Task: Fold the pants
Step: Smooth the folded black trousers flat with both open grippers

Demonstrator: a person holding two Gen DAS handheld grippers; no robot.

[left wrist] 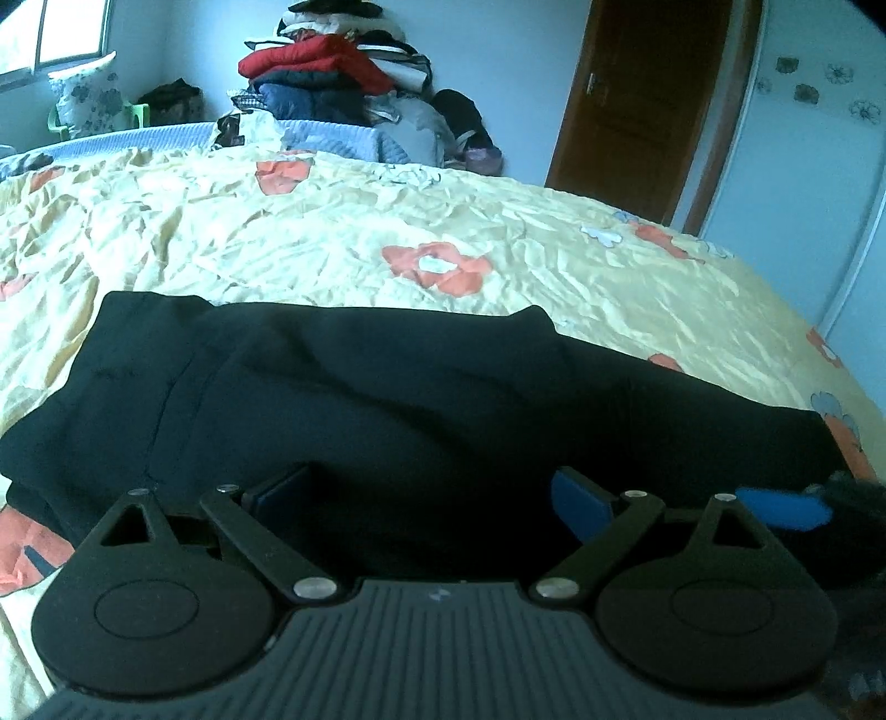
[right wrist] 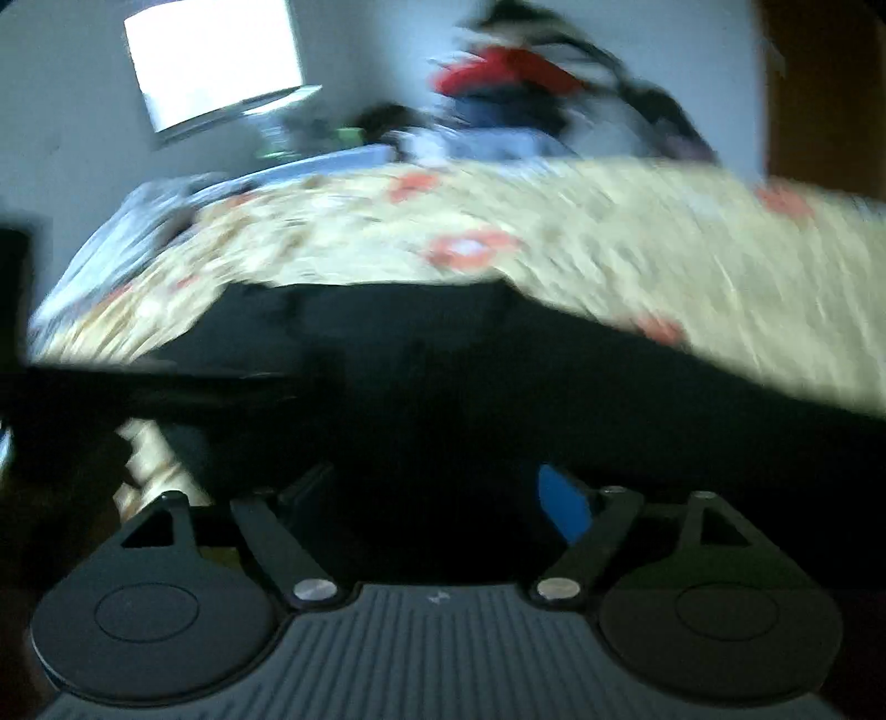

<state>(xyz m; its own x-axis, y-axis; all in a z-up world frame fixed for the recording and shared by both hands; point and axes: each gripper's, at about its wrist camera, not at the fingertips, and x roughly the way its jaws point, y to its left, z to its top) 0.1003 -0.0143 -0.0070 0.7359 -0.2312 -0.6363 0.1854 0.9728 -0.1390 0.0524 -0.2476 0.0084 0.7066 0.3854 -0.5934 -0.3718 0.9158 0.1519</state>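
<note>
Black pants (left wrist: 387,387) lie flat across the near part of a bed with a yellow flowered cover (left wrist: 332,232). My left gripper (left wrist: 429,498) is open, its blue-padded fingers spread wide just over the near edge of the pants. In the right wrist view, which is motion-blurred, the pants (right wrist: 443,376) fill the middle. My right gripper (right wrist: 437,498) is open too, fingers wide apart over the dark cloth. A blue pad of the right gripper (left wrist: 786,507) shows at the right edge of the left wrist view.
A tall pile of clothes (left wrist: 343,72) stands past the bed's far side. A brown door (left wrist: 642,99) is at the back right, a window (left wrist: 50,33) and a green chair with a pillow (left wrist: 88,105) at the back left.
</note>
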